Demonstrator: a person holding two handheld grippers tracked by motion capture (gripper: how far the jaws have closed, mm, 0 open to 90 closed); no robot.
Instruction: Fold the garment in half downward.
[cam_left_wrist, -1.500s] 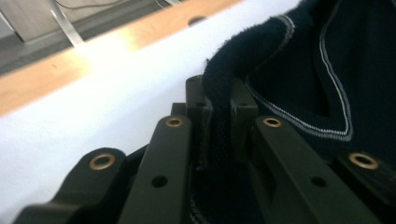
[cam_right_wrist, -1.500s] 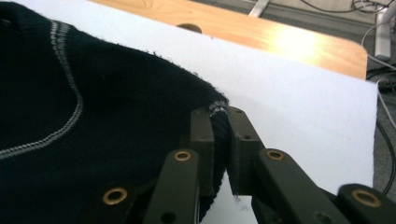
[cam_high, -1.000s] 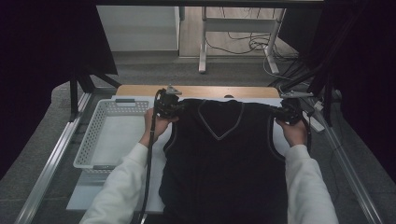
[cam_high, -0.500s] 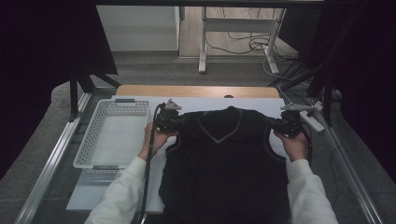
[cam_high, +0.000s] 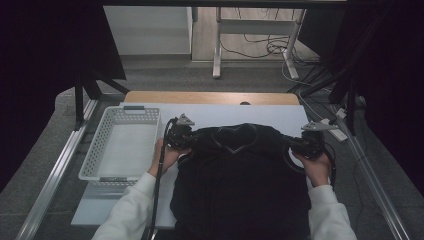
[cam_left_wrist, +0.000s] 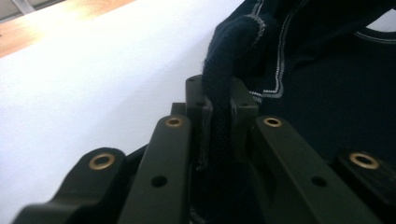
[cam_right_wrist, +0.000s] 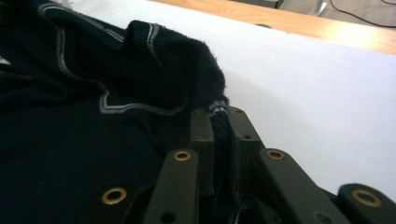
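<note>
A dark navy knit vest (cam_high: 240, 185) with pale stitched trim and a V-neck lies over the white table top (cam_high: 260, 114). Its lower part hangs over the near edge. My left gripper (cam_high: 192, 136) is shut on the vest's left shoulder. In the left gripper view the dark fabric (cam_left_wrist: 224, 93) is pinched between the black jaws of the left gripper (cam_left_wrist: 220, 98). My right gripper (cam_high: 290, 145) is shut on the right shoulder. The right gripper view shows a fold of the vest (cam_right_wrist: 187, 79) clamped in the right gripper (cam_right_wrist: 219, 119). The upper part of the vest slumps between the two grippers.
A white perforated basket (cam_high: 100, 150) stands empty at the left of the table. A wooden strip (cam_high: 210, 97) runs along the table's far edge. A metal rail (cam_high: 55, 175) borders the left side, and cables (cam_high: 340, 132) lie at the right.
Both grippers came toward the near edge and sank with the vest's shoulders. The vest's top, stretched flat before, now sags and bunches between them.
</note>
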